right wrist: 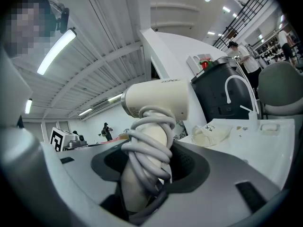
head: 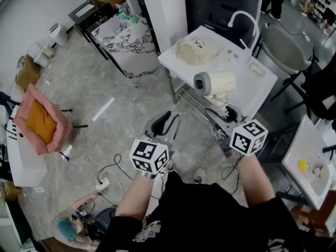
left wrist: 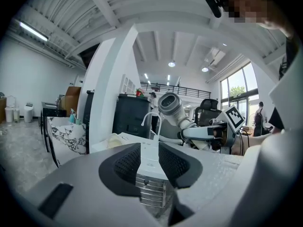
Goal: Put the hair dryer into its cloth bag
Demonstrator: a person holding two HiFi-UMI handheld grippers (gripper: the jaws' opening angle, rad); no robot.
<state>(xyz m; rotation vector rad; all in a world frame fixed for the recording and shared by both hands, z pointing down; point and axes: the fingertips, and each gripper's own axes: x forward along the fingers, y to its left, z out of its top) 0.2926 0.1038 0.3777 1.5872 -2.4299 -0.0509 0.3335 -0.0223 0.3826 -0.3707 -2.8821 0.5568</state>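
Right gripper point(head: 224, 112) tight around the cord-wrapped hair dryer point(head: 215, 82) handle; left gripper point(head: 166, 121) half-open, empty; cloth bag point(head: 197, 50) on white table point(head: 253, 81).

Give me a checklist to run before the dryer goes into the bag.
1. Right gripper clamped on the hair dryer at its handle: ok.
2. Cord wound round the handle: ok. Where the plug end sits: cannot tell.
3. Left gripper empty, jaws apart, free for the bag: ok.
4. Cloth bag lying on the white table, nothing on top of it: ok.
5. Bag mouth open and facing the dryer: cannot tell.
6. Left gripper holding the bag open: not ok, it is apart from the bag.
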